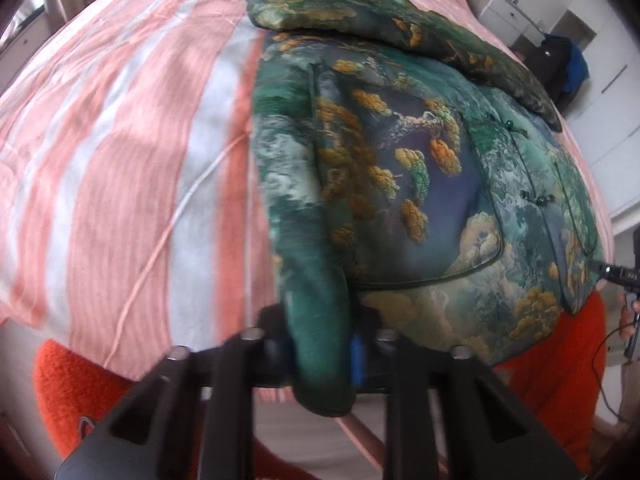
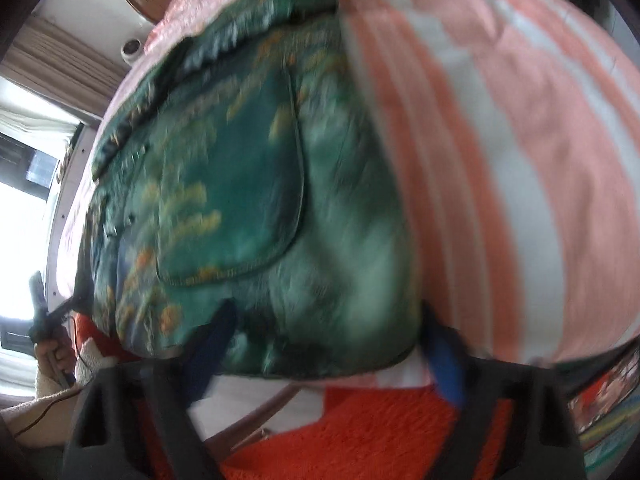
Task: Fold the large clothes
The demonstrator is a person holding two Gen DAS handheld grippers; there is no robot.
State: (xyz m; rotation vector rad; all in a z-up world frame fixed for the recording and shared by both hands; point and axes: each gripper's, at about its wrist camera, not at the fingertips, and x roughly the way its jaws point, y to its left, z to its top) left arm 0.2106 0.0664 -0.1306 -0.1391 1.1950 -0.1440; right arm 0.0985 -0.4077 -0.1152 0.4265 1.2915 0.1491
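The jacket [image 1: 420, 184], green with a gold and blue landscape print, lies spread on a bed [image 1: 120, 152] covered in pink and white stripes. In the left wrist view it fills the centre and right of the frame, with a folded sleeve [image 1: 360, 20] lying across its top toward the upper right. A large curved patch pocket [image 1: 420, 200] sits mid-frame; nothing shows in it.

The left gripper [image 1: 320, 352], at the bottom centre, is pressed together on the jacket's near corner, a thick fold of green cloth bulging out between its fingers.

In the right wrist view, heavily blurred, the jacket takes the centre and left, its other pocket [image 2: 248, 200] in the middle. The right gripper [image 2: 328, 356] stands partly spread at the bottom, its fingers on either side of the jacket's near hem; whether the pads press the cloth I cannot tell. An orange rug [image 2: 340, 432] shows below the bed edge in both views.
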